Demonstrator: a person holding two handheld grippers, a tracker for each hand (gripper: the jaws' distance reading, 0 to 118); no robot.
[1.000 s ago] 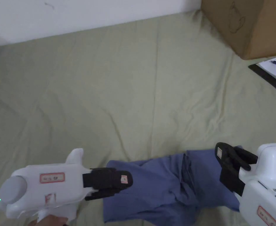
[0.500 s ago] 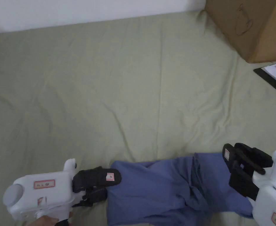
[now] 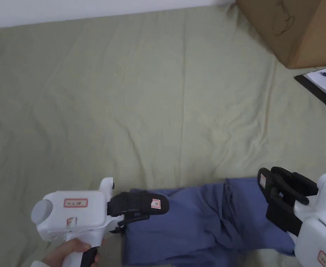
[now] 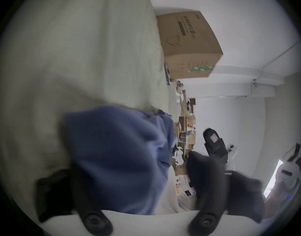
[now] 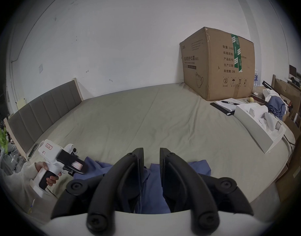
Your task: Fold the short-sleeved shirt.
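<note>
One shirt point(image 3: 200, 222) — two grippers point(image 3: 148, 212)

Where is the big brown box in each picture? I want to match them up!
Head view: the cardboard box sits in the top right corner, on the green bedsheet.
Left gripper view: the box is upper middle, tipped sideways because this camera is turned.
Right gripper view: the box stands upper right, against the white wall.
Shared landmark: the blue shirt lies on the sheet near the bottom of all three views.
</note>
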